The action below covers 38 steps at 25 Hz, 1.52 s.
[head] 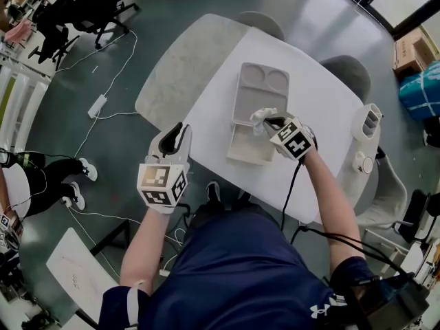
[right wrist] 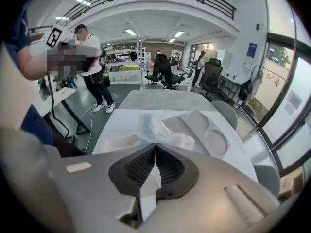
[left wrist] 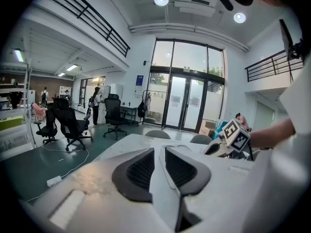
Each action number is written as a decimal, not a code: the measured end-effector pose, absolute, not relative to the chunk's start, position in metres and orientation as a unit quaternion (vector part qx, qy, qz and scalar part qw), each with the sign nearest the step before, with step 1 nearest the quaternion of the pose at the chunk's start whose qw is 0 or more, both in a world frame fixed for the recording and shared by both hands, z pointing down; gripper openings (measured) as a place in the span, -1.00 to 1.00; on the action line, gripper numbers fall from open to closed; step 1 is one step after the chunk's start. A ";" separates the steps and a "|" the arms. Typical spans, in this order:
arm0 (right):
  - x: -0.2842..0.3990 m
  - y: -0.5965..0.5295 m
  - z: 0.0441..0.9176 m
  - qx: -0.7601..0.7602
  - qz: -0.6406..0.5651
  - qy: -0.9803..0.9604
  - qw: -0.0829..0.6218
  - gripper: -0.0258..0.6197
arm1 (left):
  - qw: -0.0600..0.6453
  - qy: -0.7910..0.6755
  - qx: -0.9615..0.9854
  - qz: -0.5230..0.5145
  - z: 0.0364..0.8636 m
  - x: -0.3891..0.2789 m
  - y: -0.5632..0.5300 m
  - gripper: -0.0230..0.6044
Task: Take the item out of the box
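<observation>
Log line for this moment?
right gripper: shut on white item | item: over open box | left gripper: open, empty

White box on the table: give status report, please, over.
Right claw shut on crumpled white item, held over open white moulded box. Left claw open, empty, away from box. Nothing in the way.

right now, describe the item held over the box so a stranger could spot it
On the white table lies an open pale clamshell box. Above it, the right tool pinches a crumpled thin white sheet, the only soft, wrinkled thing there.
</observation>
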State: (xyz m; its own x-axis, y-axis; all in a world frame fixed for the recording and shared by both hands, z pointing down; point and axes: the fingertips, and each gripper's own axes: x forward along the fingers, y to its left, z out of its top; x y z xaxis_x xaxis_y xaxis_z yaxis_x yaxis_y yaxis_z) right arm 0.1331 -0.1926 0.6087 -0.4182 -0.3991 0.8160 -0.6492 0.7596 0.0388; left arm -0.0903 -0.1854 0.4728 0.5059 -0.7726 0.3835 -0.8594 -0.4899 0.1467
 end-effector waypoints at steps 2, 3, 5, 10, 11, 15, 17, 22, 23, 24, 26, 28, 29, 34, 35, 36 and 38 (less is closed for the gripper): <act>0.141 -0.205 0.607 0.344 0.183 -0.824 0.411 -0.90 | 0.164 -0.483 0.849 0.136 0.474 -0.093 -0.186 -0.68; 0.145 -0.212 0.609 0.355 0.201 -0.822 0.398 -0.90 | 0.166 -0.486 0.847 0.136 0.476 -0.095 -0.186 -0.68; 0.152 -0.222 0.612 0.373 0.234 -0.814 0.378 -0.89 | 0.168 -0.492 0.843 0.137 0.477 -0.099 -0.186 -0.68; 0.162 -0.243 0.624 0.396 0.287 -0.794 0.362 -0.90 | 0.174 -0.506 0.833 0.140 0.480 -0.113 -0.186 -0.68; 0.163 -0.247 0.627 0.398 0.299 -0.789 0.360 -0.90 | 0.176 -0.510 0.830 0.143 0.482 -0.117 -0.185 -0.68; 0.163 -0.252 0.643 0.402 0.347 -0.769 0.355 -0.89 | 0.193 -0.523 0.816 0.154 0.495 -0.130 -0.180 -0.68; 0.163 -0.253 0.649 0.404 0.363 -0.762 0.352 -0.89 | 0.200 -0.526 0.812 0.157 0.499 -0.133 -0.178 -0.68; 0.164 -0.258 0.655 0.413 0.362 -0.759 0.349 -0.87 | 0.208 -0.535 0.804 0.157 0.504 -0.140 -0.176 -0.68; 0.163 -0.258 0.655 0.414 0.361 -0.759 0.349 -0.85 | 0.209 -0.536 0.803 0.157 0.504 -0.141 -0.176 -0.68; 0.163 -0.258 0.655 0.415 0.360 -0.759 0.348 -0.83 | 0.210 -0.536 0.803 0.157 0.504 -0.141 -0.177 -0.68; 0.164 -0.259 0.653 0.420 0.361 -0.760 0.340 -0.78 | 0.210 -0.534 0.804 0.155 0.504 -0.140 -0.178 -0.68; 0.164 -0.259 0.649 0.428 0.365 -0.761 0.324 -0.70 | 0.209 -0.529 0.808 0.151 0.502 -0.137 -0.179 -0.68; 0.165 -0.259 0.646 0.433 0.365 -0.762 0.314 -0.66 | 0.208 -0.527 0.810 0.149 0.501 -0.135 -0.180 -0.68; 0.178 -0.264 0.617 0.476 0.322 -0.768 0.282 -0.62 | 0.202 -0.511 0.823 0.146 0.497 -0.121 -0.186 -0.68; 0.181 -0.265 0.610 0.485 0.311 -0.770 0.275 -0.62 | 0.201 -0.507 0.826 0.145 0.496 -0.118 -0.188 -0.68; 0.184 -0.266 0.602 0.492 0.302 -0.772 0.265 -0.62 | 0.199 -0.502 0.829 0.144 0.495 -0.114 -0.190 -0.68; 0.186 -0.265 0.584 0.500 0.290 -0.779 0.242 -0.62 | 0.195 -0.492 0.836 0.142 0.489 -0.105 -0.194 -0.68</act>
State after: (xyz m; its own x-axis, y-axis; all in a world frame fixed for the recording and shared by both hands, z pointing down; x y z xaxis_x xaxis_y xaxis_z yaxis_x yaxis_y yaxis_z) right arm 0.1861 -0.2652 0.5844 -0.3827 -0.6392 0.6671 -0.9197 0.3324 -0.2091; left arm -0.1047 -0.1936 0.4885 0.4753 -0.7682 0.4288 -0.8787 -0.4396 0.1863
